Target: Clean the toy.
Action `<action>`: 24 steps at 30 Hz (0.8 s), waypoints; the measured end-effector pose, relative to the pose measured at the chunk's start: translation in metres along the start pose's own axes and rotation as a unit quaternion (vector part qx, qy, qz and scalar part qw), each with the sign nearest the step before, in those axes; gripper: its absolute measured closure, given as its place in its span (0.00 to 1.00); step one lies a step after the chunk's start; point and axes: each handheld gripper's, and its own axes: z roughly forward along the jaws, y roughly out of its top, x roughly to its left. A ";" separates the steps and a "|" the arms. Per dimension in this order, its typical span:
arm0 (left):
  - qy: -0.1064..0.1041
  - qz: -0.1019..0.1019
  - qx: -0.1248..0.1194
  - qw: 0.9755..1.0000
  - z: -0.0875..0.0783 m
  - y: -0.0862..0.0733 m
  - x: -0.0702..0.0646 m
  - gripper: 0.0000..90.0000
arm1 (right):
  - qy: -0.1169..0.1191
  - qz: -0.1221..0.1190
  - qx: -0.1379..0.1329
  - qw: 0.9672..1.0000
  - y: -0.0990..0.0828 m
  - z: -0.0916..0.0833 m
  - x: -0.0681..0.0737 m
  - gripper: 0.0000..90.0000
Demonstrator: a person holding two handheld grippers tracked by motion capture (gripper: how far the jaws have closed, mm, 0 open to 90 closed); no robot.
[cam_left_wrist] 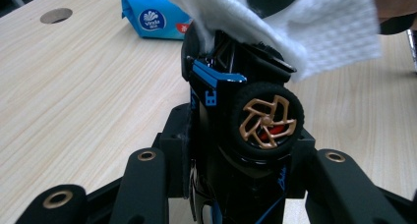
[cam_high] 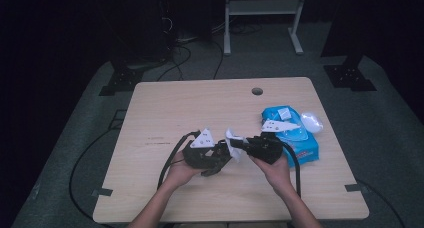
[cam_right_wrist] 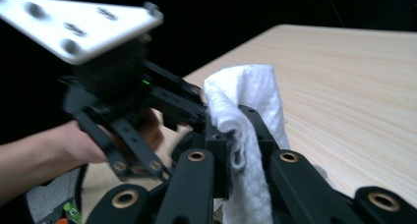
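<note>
Left gripper view: left gripper [cam_left_wrist: 231, 184] clamps the toy car [cam_left_wrist: 241, 116] upright; right gripper [cam_high: 248, 144], clamped on the wipe [cam_left_wrist: 295, 32], sits just above it.

— From my end, the high view looks dim: the table [cam_high: 200, 108] is lit from above, surroundings black.
— Agreed. My right gripper view is soft; the white plate [cam_right_wrist: 78, 22] glares, blurred.

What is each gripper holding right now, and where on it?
Left gripper clamps the toy car across its body by a gold-rimmed wheel. Right gripper pinches the white tissue at its bunched middle.
</note>
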 end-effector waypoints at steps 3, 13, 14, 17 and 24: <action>0.001 -0.001 0.000 1.000 -0.002 0.000 0.001 0.64 | -0.004 -0.002 0.004 1.000 0.000 0.001 -0.001 0.93; 0.003 -0.003 0.003 1.000 -0.003 -0.003 0.003 0.64 | -0.021 0.039 0.016 0.999 -0.022 0.000 -0.024 0.93; 0.003 -0.004 0.000 1.000 -0.003 -0.003 0.003 0.64 | -0.024 0.038 0.017 0.999 -0.022 -0.001 -0.024 0.93; 0.005 -0.006 -0.006 1.000 -0.005 -0.002 0.004 0.64 | -0.033 0.040 0.016 0.999 -0.023 -0.004 -0.027 0.93; 0.004 -0.004 -0.011 1.000 -0.006 0.001 0.004 0.64 | -0.030 0.080 0.025 0.996 -0.039 -0.003 -0.039 0.93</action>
